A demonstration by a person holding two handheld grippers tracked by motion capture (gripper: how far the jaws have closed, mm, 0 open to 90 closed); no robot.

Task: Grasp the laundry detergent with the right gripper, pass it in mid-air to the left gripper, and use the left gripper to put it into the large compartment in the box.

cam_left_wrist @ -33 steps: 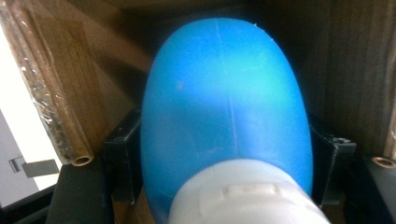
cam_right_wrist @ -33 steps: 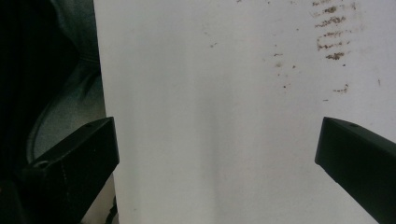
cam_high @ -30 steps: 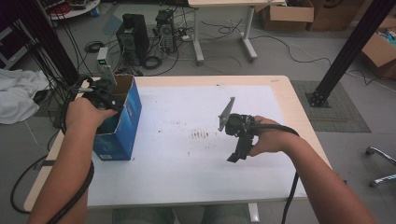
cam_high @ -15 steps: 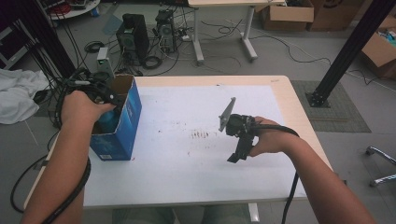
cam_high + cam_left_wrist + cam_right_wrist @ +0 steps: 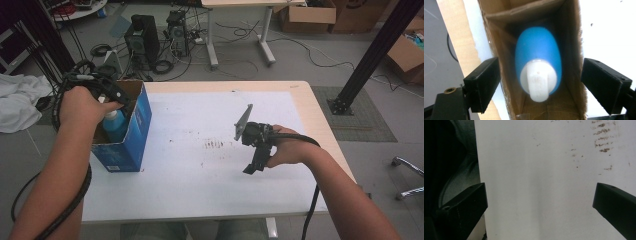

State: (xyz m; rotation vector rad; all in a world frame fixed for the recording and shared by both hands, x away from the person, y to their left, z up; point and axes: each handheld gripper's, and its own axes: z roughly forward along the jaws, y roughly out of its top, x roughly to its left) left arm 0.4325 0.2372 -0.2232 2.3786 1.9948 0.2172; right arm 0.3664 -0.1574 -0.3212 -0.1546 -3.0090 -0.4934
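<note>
Left gripper (image 5: pixel 539 82): held above the open top of the box at the left of the high view; jaws have just been opening and now stand wide, one on each side of the box, pressing on nothing; the bottle sits between and below them, untouched

Left hand (image 5: pixel 82 105): upper left of the high view, wrapped round the gripper body, with a black cable looping down along the forearm

Bottle (image 5: pixel 537 52): blue body with a white cap, standing upright inside the box; in the left gripper view it fills the centre, cap nearest the camera and blurred

Box (image 5: pixel 131 137): blue cardboard carton, brown inside, top flaps open; stands on the left part of the table, near its left edge

Right gripper (image 5: pixel 256 160): centre right of the high view, low over the table; jaws spread wide and empty in the right gripper view, with bare table between them

Right hand (image 5: pixel 285 147): rests at the right of the table, well apart from the box

Table (image 5: pixel 210 200): white top with wooden edges; a patch of small brown marks lies near its middle, just left of the right gripper
</note>
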